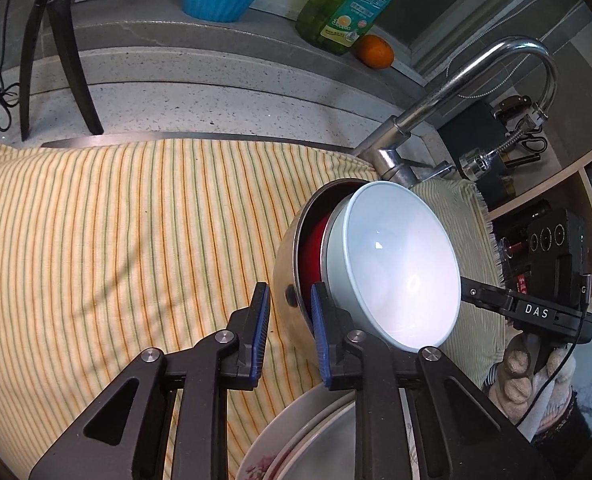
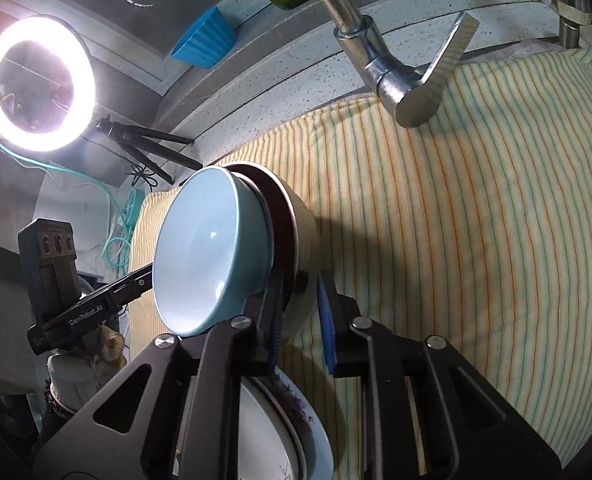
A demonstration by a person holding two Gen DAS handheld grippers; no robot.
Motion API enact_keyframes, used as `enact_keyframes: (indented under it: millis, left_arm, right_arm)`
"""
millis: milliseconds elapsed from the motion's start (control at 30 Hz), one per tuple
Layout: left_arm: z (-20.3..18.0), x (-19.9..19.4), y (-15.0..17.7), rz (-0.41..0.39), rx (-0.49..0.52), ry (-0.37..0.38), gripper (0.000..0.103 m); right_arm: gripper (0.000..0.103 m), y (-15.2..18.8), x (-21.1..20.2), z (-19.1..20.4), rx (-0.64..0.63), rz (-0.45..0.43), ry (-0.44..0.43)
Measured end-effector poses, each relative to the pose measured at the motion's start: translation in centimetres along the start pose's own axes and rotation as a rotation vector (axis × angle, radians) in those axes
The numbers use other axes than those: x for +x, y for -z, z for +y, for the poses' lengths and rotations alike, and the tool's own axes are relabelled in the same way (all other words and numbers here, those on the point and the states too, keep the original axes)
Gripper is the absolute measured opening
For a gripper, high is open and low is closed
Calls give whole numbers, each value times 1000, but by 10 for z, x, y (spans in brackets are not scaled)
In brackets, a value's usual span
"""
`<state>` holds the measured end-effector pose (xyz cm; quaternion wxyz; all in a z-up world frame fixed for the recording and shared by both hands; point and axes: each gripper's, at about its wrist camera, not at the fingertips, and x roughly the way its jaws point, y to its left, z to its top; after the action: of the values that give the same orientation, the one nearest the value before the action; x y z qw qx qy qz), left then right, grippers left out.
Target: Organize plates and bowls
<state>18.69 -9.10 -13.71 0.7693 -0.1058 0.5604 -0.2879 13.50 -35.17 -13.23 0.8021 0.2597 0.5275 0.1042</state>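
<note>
From my left wrist camera, my left tool (image 1: pixel 290 312) is closed on the rim of the steel bowl (image 1: pixel 286 276), one pad outside and one inside; a red bowl (image 1: pixel 313 256) and a pale blue bowl (image 1: pixel 399 264) nest in it, all tipped on edge above the striped cloth (image 1: pixel 136 240). Plates (image 1: pixel 296 440) are stacked just below. From my right wrist camera, my right tool (image 2: pixel 301 316) seems to be clamped on the same steel bowl's (image 2: pixel 303 216) rim, though glare blurs the contact.
</note>
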Motion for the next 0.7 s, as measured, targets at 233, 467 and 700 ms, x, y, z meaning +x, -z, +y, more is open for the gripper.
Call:
enact_keyframes:
  millis: [233, 467, 700]
  left_arm:
    - [1, 0, 0, 12, -2, 9, 10]
    - [-4, -2, -1, 8, 3, -1, 10]
    - [-9, -11, 1, -10, 5, -7, 10]
  right_arm:
    - [14, -2, 1, 4, -3, 7, -2]
    - [14, -3, 1, 4, -3, 12, 7]
    - [14, -1, -4, 9, -12, 11, 9]
